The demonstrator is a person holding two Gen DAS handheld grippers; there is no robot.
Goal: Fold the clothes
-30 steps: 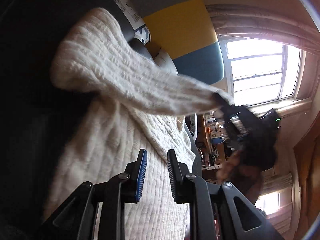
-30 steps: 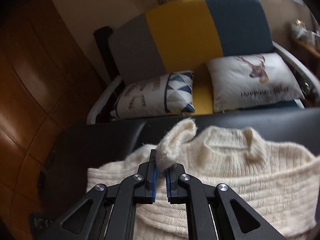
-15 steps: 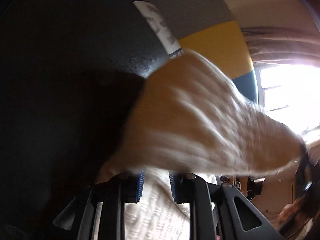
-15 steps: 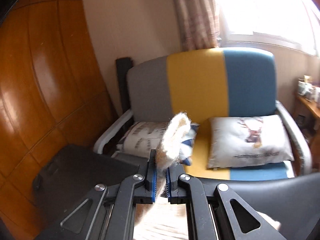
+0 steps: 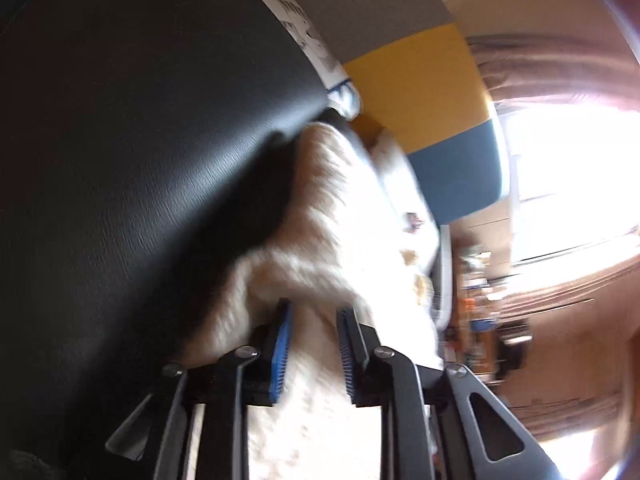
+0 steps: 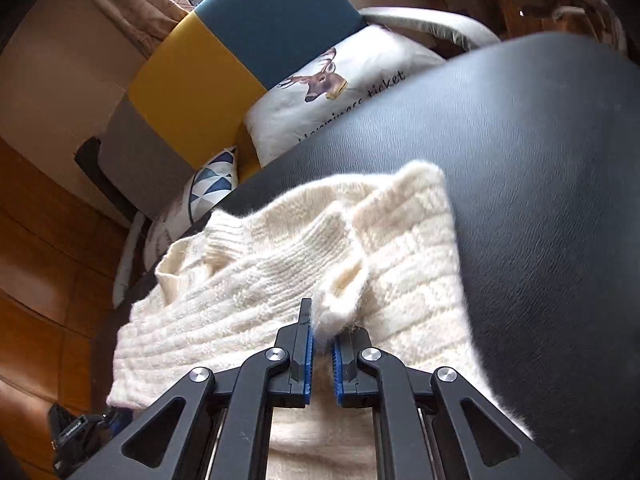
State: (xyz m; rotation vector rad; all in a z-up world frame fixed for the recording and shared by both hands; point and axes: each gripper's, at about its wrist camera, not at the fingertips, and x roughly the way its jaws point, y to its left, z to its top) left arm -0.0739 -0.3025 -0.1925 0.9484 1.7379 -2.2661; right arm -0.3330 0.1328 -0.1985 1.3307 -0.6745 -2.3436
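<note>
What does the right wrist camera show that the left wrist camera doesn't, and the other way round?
Only the right wrist view shows the right gripper shut on the sleeve cuff, and the deer pillow in sharp detail. Only the left wrist view shows the left gripper, its jaws opening with knit fabric between them, and the bright window. Both show the cream sweater on the black surface and the colour-block chair.

- One cream knit sweater (image 6: pixel 288 288) lies on the black surface (image 6: pixel 540 200).
- Two cushions: one with a deer print (image 6: pixel 340 92), one with blue triangles (image 6: pixel 212 188).
- One chair (image 6: pixel 224 60) stands past the surface's far edge.
- Two grippers: left gripper (image 5: pixel 314 354), right gripper (image 6: pixel 323 354).
</note>
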